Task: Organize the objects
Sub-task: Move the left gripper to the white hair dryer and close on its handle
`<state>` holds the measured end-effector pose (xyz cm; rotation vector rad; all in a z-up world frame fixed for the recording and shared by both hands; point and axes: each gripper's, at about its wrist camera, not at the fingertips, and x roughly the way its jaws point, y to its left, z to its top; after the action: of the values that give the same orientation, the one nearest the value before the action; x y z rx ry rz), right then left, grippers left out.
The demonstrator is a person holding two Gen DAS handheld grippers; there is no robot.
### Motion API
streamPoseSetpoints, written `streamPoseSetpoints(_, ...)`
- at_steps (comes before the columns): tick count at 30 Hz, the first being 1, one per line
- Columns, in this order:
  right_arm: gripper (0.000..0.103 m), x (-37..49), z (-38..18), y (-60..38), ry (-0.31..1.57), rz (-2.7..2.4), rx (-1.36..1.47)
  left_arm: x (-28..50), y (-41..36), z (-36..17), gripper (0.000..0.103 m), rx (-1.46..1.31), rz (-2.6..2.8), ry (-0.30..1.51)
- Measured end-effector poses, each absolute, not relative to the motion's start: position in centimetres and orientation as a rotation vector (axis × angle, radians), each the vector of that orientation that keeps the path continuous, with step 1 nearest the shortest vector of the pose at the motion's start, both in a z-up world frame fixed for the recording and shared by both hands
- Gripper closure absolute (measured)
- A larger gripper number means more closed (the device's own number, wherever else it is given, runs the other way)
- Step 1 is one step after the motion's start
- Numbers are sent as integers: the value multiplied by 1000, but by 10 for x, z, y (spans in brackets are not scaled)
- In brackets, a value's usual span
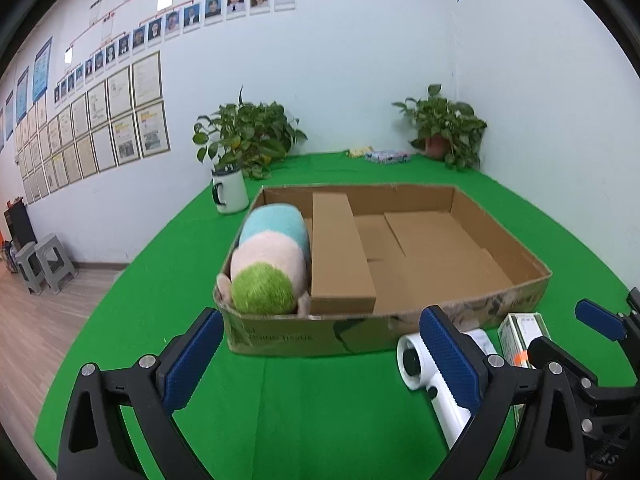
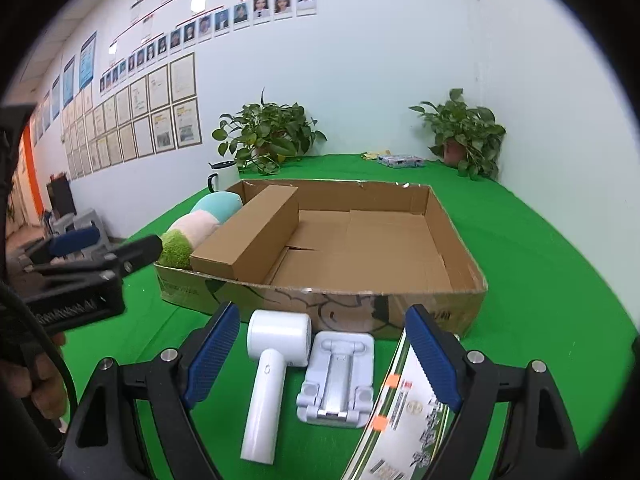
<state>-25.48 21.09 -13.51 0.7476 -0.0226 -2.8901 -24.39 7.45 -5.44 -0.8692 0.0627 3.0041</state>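
Right wrist view | right hand-held gripper [image 2: 320, 354]: jaws apart, empty, straddling white plastic handheld device [image 2: 272, 376] for pickup | shallow brown cardboard box [image 2: 460, 280] ahead: destination | left hand-held gripper [image 1: 320, 354]: apart, empty

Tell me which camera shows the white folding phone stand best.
The right wrist view: the phone stand lies whole on the green cloth between the white handheld device and the green-printed box. In the left wrist view it cannot be seen at all.
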Motion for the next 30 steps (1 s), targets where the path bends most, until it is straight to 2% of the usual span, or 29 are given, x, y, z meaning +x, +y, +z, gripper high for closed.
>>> streamPoseSetpoints(10, 18, -259, -144, 211, -10, -2862, 805, -242, 75, -66, 4, -937, 2954, -37)
streamPoseSetpoints(23, 18, -250, -142, 213, -2, -2903, 780, -250, 69, -58, 4, -892, 2918, -21)
streamPoseSetpoints(27, 18, -248, -144, 210, 57, -2903, 798, -253, 71, -71, 4, -947, 2826, -114)
streamPoseSetpoints(30, 18, -246, -145, 215, 35, -2860, 801, -256, 73, -85, 4, -1002, 2731, -215)
